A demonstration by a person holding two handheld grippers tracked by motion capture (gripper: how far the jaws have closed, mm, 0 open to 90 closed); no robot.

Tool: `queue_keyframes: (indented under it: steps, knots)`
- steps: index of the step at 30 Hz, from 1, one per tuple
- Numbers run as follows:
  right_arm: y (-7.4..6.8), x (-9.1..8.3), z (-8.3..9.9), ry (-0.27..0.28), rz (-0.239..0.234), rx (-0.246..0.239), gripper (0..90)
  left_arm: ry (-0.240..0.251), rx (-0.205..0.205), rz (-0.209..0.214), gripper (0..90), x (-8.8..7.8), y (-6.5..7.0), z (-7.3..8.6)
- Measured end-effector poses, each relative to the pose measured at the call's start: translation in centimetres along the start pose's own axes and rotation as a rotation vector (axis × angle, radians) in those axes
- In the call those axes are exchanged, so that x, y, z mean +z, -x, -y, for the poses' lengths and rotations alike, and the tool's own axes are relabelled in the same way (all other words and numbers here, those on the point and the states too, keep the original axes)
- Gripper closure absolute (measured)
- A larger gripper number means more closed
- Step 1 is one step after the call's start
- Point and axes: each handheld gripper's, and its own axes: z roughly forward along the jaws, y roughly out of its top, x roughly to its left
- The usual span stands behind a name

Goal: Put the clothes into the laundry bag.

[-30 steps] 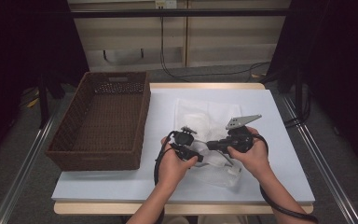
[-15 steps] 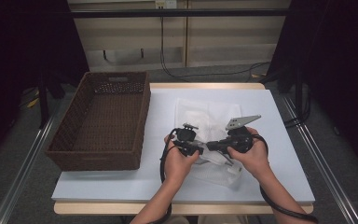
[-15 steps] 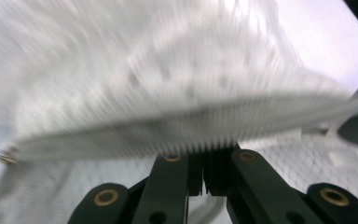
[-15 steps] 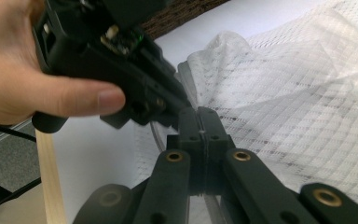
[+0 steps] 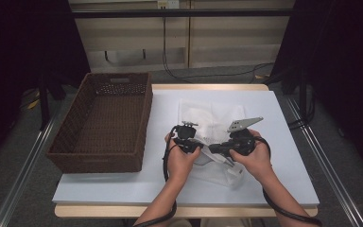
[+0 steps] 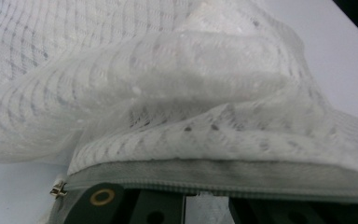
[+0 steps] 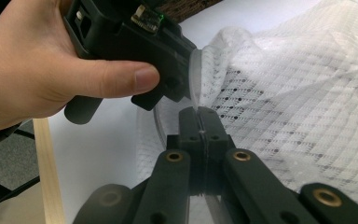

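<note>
Right gripper view: my right jaws (image 7: 199, 122) pinch the mesh bag's (image 7: 298, 107) zip edge, my left gripper (image 7: 135, 46) clamps that edge just beyond, the bag lying right of the basket (image 5: 105, 123).

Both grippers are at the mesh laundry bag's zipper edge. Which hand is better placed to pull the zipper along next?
Probably the left. The right gripper is shut on the mesh bag edge and anchors it. The left gripper sits at the zipper hem, slider beside it.
</note>
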Motion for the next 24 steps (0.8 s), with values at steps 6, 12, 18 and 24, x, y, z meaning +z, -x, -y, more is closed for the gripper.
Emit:
queue_keyframes:
  steps: [6,12,18,24]
  knots:
    - [0.2,0.0,0.1,-0.002,0.001,0.003,90.0,-0.064,0.022,0.042,61.4,-1.2,0.2,0.1]
    - [0.3,-0.2,0.1,0.006,0.010,0.008,90.0,-0.083,0.092,0.051,49.6,-3.4,0.8,0.0]
    - [0.1,-0.2,0.0,0.000,0.015,-0.003,90.0,-0.069,0.135,0.030,43.6,-5.1,0.8,-0.1]
    - [0.1,-0.5,-0.1,0.011,0.014,0.000,90.0,-0.055,0.152,-0.013,36.8,-6.4,0.4,-0.5]
